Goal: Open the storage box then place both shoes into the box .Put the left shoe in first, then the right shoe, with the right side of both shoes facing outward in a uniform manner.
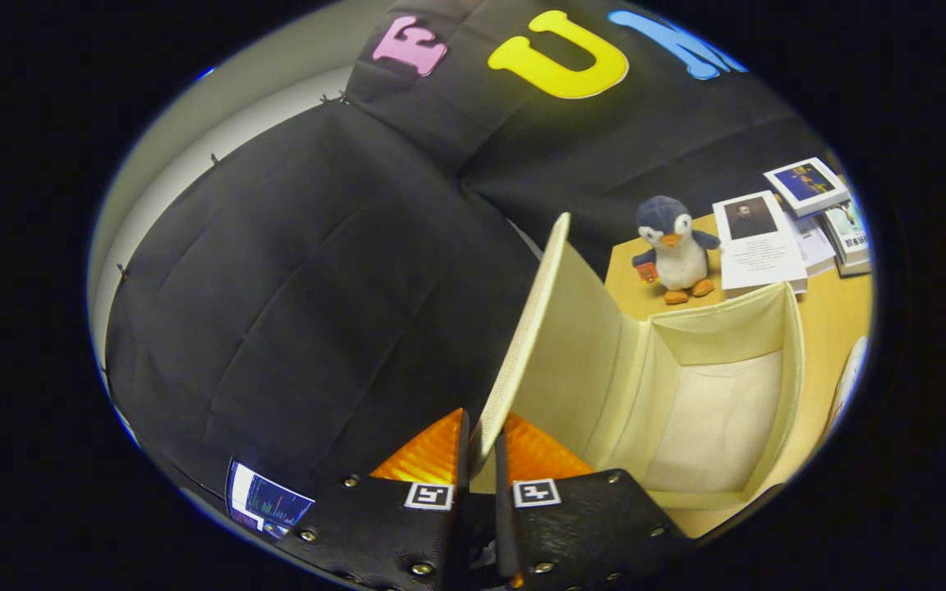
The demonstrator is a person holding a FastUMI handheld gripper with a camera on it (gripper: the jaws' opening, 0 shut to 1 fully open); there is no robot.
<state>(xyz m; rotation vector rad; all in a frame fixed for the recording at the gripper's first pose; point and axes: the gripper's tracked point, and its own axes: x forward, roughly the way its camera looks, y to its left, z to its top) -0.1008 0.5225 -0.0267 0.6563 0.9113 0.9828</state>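
So the claw is pinched nearly closed on the edge of the storage box's lid, one finger on each side, with the lid swung up on end. Storage box sits open on the wooden worktop just ahead of the fingers, cream inside. Beyond it there's a plush penguin standing upright, and beside that some books lying flat.
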